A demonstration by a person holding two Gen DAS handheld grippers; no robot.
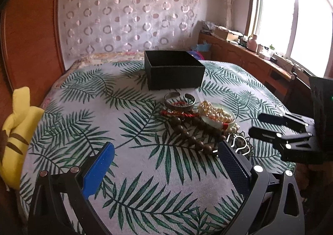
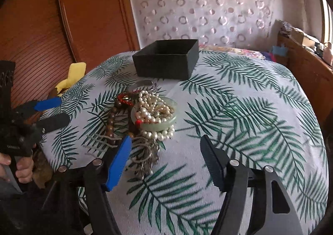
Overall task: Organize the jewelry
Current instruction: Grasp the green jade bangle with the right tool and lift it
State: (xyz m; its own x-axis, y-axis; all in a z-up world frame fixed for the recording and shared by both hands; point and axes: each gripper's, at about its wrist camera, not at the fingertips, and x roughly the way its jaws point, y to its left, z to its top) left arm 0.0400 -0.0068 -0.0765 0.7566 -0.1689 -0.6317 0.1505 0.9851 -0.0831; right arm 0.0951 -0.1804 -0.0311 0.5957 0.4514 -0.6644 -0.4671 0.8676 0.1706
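With both the left gripper (image 1: 166,156) and right gripper (image 2: 166,153) released and empty, we should single out one piece from the jewelry (image 2: 145,114) heaped before the box (image 2: 166,60), avoiding tangles.

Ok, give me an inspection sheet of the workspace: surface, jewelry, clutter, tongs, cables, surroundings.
Surface: leaf-print cloth over a bed.
Job's things: open black box, nothing visible inside; near it a tangled pile: pearl strands draped over a pale green bangle, wooden bead bracelet, red cord bracelet, silver cuff, pendant necklace.
Clutter: yellow plush toy at the bed's edge.
Tongs: left tongs open, right tongs open, both empty.
Cables: nothing seen.
Surroundings: circle-pattern curtain, wooden headboard, bright window, cluttered sill.
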